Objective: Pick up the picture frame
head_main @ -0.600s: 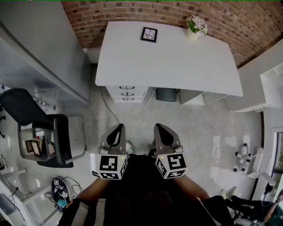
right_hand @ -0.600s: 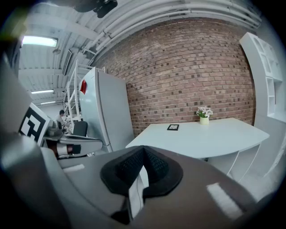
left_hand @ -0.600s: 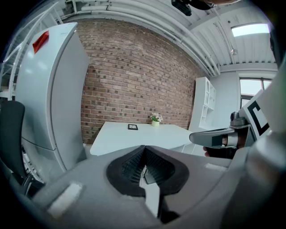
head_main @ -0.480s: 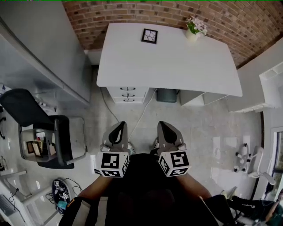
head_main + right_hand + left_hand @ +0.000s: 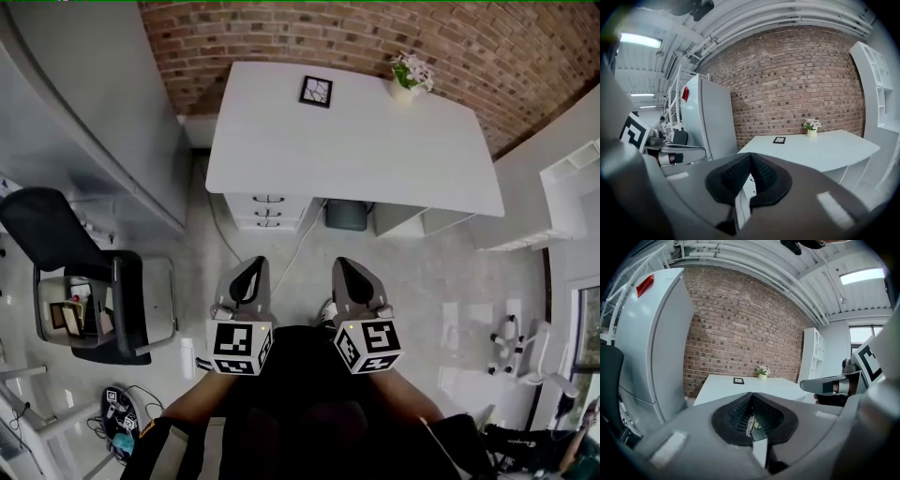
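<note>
Lying on desk (image 5: pixel 356 150), picture frame (image 5: pixel 316 91) far beyond left gripper (image 5: pixel 250 270), right gripper (image 5: pixel 346 270); jaws clenched.

Bright, even white light from ceiling lamps (image 5: pixel 640 41); soft shadow beneath the desk (image 5: pixel 356 150). Heavy fisheye bending, dark corners, and blurred close foreground in both gripper views.

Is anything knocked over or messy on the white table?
No, nothing stands out. The picture frame lies flat on the table near its far edge, and the flower pot stands upright to its right, nothing spilled.
</note>
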`<state>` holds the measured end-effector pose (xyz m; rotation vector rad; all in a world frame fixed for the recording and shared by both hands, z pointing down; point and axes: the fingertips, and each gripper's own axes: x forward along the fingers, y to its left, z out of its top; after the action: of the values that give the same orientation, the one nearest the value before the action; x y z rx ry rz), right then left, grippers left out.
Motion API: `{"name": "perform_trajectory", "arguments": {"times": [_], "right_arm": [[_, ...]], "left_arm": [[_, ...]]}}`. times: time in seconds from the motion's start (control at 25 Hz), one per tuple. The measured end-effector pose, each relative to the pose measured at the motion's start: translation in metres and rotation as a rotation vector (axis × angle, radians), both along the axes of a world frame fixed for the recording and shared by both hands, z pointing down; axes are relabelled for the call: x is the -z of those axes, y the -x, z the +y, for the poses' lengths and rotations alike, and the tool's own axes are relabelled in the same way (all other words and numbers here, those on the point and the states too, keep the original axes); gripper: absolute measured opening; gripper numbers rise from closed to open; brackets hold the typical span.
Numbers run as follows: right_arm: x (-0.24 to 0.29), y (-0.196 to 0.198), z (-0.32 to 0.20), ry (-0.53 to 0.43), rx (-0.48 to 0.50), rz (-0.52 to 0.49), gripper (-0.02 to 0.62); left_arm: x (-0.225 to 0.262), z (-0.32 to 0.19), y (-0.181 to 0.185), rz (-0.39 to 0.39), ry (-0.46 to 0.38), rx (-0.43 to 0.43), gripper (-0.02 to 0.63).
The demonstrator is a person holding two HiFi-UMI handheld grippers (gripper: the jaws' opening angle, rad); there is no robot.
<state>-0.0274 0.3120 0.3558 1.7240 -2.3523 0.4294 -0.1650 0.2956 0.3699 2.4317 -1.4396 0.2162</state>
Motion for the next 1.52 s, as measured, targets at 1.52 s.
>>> {"name": "perform_trajectory", "arguments": {"times": [1.52], "right_arm": [[-0.031, -0.098, -0.146, 0.053, 0.121, -0.141, 0.002]], "left_arm": [[-0.011, -0.127, -0.118, -0.118, 0.064, 0.043, -0.003]]}}
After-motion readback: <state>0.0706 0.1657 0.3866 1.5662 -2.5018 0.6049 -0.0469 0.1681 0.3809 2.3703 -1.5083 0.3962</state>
